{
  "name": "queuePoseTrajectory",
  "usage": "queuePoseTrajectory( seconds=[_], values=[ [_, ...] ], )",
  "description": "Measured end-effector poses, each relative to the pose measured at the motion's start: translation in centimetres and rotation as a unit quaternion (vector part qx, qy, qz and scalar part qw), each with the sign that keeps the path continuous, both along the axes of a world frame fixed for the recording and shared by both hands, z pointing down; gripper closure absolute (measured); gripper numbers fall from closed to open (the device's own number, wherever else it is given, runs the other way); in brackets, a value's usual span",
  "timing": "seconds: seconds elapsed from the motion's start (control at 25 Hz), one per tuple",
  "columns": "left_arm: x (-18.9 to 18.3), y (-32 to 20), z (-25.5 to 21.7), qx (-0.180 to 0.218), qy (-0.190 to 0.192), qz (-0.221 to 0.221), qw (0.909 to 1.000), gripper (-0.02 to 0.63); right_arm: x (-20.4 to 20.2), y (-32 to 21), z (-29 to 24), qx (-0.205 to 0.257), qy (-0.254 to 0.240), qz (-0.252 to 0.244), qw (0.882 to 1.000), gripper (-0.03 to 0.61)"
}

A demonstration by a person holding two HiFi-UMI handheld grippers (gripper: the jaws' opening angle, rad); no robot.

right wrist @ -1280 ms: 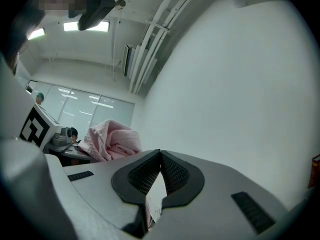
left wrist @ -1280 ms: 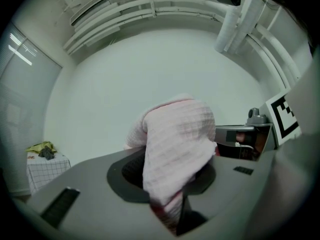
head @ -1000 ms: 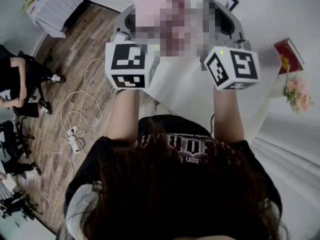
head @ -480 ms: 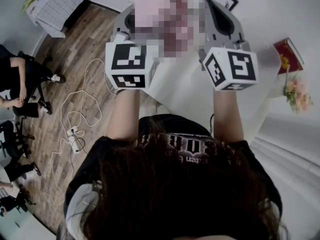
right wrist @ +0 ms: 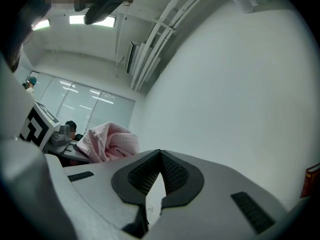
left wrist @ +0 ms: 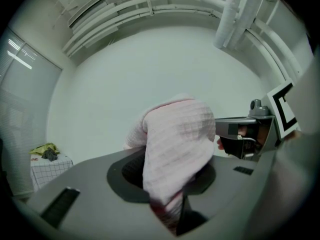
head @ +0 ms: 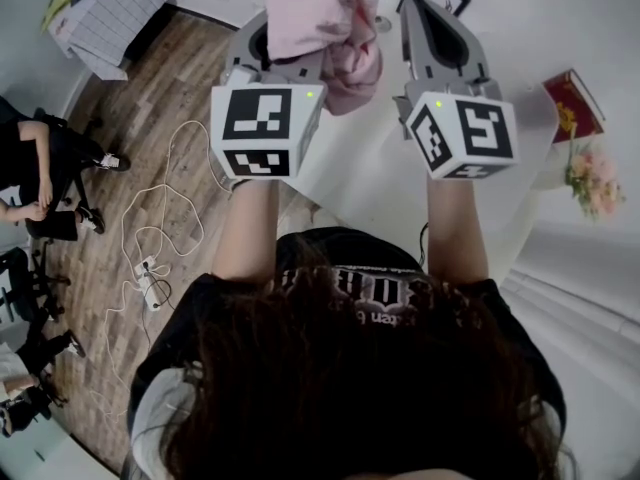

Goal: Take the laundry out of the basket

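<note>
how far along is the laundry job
Done: one pink cloth is up in the air, out of any basket. In hand: the left claw is clamped on it; the right claw holds nothing. Left: cannot tell, since no basket is in view.

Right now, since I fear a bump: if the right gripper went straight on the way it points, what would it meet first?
Probably the plain white wall; nothing else shows ahead of the right gripper. The pink cloth sits off to its left. The wall's distance is unclear.
</note>
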State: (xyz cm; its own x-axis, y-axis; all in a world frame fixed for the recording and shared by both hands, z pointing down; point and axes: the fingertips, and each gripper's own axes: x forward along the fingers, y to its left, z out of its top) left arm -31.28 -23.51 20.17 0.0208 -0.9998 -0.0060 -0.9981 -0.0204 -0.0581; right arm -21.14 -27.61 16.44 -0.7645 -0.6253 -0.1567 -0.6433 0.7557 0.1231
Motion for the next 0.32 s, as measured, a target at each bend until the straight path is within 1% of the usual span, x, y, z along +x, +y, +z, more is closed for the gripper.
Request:
queuePoseTrajectory(
  seconds=[0.32],
  values=[
    [0.50,0.03,0.04,-0.002,-0.004,0.007,1.0000,0.497,0.38,0.13,-0.35,0.004,-0.001,0.002,1.000,0.553]
  ],
)
